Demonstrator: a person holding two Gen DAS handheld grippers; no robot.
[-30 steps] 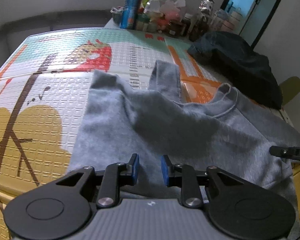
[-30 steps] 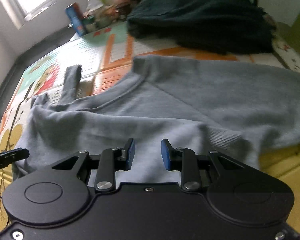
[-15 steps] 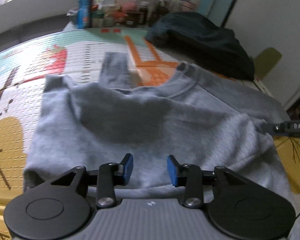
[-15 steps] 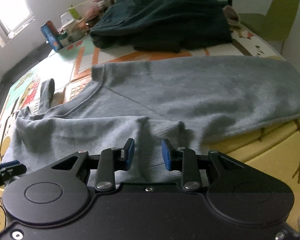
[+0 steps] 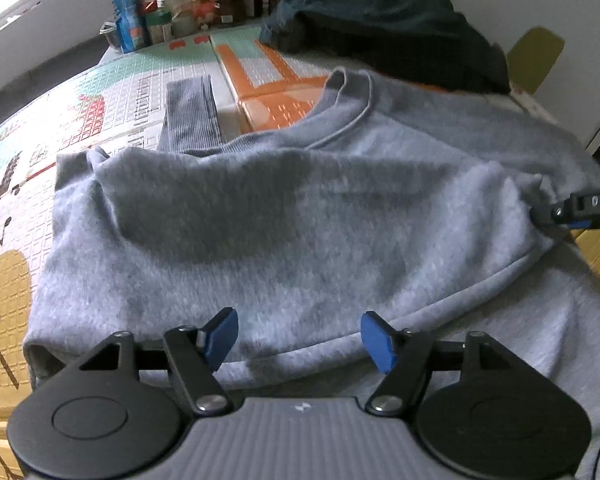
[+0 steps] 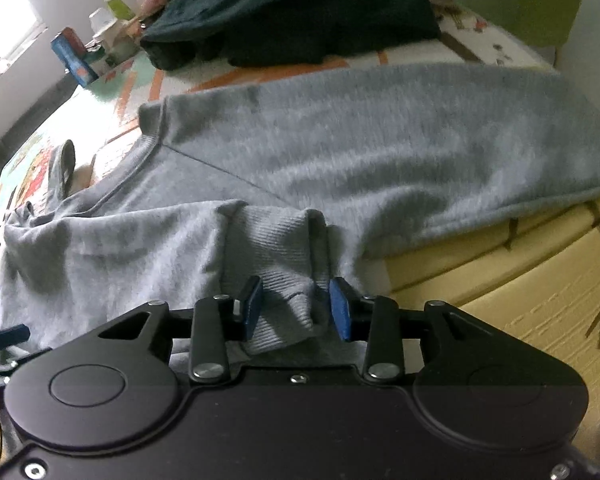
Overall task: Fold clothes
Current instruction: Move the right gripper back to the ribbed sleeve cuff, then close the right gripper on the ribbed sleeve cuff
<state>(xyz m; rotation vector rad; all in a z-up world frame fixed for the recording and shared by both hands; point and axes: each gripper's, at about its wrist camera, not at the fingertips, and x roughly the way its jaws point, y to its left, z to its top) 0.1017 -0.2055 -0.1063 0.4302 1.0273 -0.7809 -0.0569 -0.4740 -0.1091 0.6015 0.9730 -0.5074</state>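
Left wrist view: the left gripper (image 5: 299, 334) has just been opening wide over the grey sweatshirt (image 5: 300, 220) (nothing between its jaws). At three o'clock, the right gripper (image 6: 296, 306) has been opening too, the sweatshirt's ribbed hem (image 6: 276, 252) bunched loosely between its jaws.

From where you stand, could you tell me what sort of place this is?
Probably a lived-in room at home: a patterned foam play mat serves as the folding surface, bottles and a blue can crowd its far edge, and a green chair stands nearby.

The left gripper (image 5: 299, 332) and right gripper (image 6: 296, 304) are black with blue pads and silver screws.
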